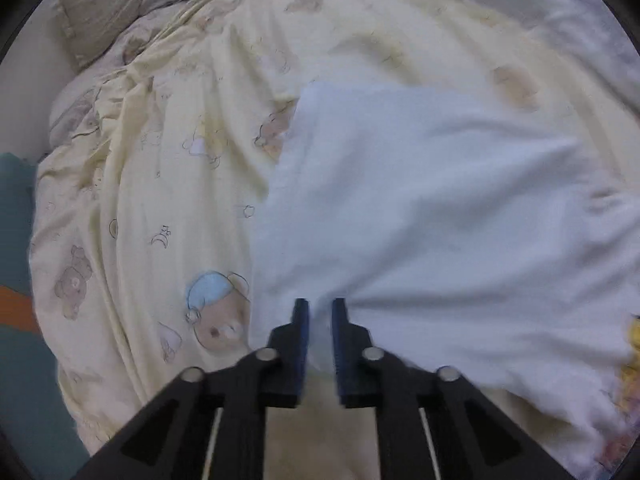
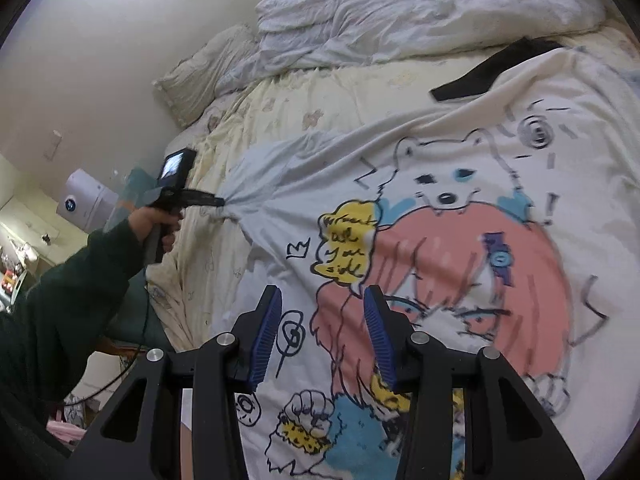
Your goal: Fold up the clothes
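Pinching a bunched edge of the shirt in the left gripper, fingers nearly closed with white cloth caught between them, cloth fanning out in taut creases from the grip; hovering the right gripper over the print, fingers wide apart and holding nothing; judging that the fold wants an even pull, the held edge kept low and drawn straight across so the cloth is not dragging or twisting, the free gripper pinning or taking a matching edge; lying spread on the bed, print up, the shirt showing a white bear, pink hair and yellow patches; lying beside its far edge, a black garment; heaping behind, a rumpled duvet.
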`<action>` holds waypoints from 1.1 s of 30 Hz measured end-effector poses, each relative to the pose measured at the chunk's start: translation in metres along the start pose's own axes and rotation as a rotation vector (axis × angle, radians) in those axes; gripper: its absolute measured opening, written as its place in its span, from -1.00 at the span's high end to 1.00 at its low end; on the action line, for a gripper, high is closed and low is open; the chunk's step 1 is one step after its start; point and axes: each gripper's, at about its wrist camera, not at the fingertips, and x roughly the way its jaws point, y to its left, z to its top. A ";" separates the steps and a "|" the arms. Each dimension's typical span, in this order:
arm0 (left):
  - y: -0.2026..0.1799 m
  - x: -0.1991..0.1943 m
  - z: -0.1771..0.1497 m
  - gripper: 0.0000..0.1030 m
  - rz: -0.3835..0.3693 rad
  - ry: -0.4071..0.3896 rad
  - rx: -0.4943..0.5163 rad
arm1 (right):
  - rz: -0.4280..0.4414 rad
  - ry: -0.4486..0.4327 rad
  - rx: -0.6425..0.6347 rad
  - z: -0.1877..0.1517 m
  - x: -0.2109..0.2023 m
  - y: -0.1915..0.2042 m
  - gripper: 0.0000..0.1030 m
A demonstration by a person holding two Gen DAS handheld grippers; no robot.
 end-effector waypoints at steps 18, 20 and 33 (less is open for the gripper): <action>-0.058 -0.070 -0.251 0.06 -0.264 0.093 -0.041 | 0.073 -0.048 -0.032 -0.105 -0.116 -0.004 0.08; -0.051 -0.058 -0.270 0.01 -0.277 0.064 -0.055 | 0.078 -0.055 -0.030 -0.117 -0.121 -0.002 0.08; -0.040 -0.022 -0.309 0.86 -0.351 -0.243 -0.049 | 0.004 -0.034 -0.005 -0.169 -0.148 -0.005 0.07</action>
